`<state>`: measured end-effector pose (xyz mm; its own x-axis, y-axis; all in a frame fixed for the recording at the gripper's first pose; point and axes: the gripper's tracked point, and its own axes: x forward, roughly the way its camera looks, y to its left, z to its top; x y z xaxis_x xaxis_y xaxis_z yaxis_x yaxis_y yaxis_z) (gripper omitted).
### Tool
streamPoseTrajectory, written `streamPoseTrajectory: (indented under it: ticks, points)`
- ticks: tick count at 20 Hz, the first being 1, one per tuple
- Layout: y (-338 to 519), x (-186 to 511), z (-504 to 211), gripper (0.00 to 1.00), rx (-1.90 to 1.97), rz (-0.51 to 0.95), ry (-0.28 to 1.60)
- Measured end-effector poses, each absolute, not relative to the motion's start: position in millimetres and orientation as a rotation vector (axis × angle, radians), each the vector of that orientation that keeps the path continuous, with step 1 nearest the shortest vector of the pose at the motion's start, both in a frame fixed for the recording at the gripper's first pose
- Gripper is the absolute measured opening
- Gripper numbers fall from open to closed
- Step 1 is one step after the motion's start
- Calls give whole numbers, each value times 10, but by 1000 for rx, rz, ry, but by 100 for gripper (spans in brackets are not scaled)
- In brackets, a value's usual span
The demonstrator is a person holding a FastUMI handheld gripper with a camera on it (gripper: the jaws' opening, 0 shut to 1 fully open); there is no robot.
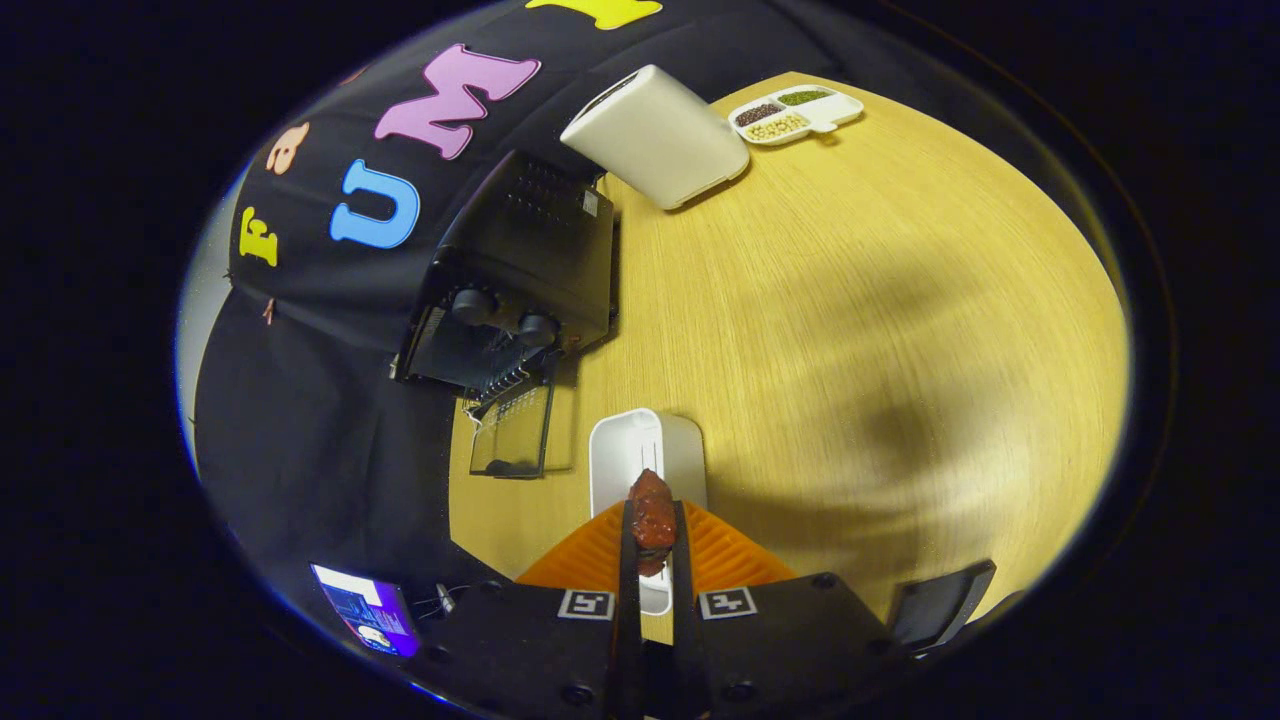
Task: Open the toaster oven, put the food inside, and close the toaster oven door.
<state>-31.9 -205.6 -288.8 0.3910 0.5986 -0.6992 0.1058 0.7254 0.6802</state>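
Observation:
My gripper (652, 530) is shut on a reddish-brown piece of food (652, 517), which stands up between the fingers. Directly under it lies a white rectangular dish (625, 455) on the wooden table (860, 330). Beyond the dish and to the left stands the black toaster oven (520, 270), two knobs on its front. Its glass door (512, 432) hangs open and lies flat toward me, with the wire rack (500, 378) showing at the mouth.
A white box-shaped appliance (655, 135) stands behind the oven. A white divided tray (795, 113) with beans and grains sits at the table's far edge. A lit screen (365, 610) is low at the left, off the table.

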Motion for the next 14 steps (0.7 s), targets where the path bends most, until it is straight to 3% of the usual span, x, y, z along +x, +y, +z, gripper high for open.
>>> streamPoseTrajectory:
  ticks: [7, 14]
  points:
    - [-2115, -196, -2394, 16, 701, 317, 1085]
    - [-1544, -181, -1849, 16, 798, 309, 1046]
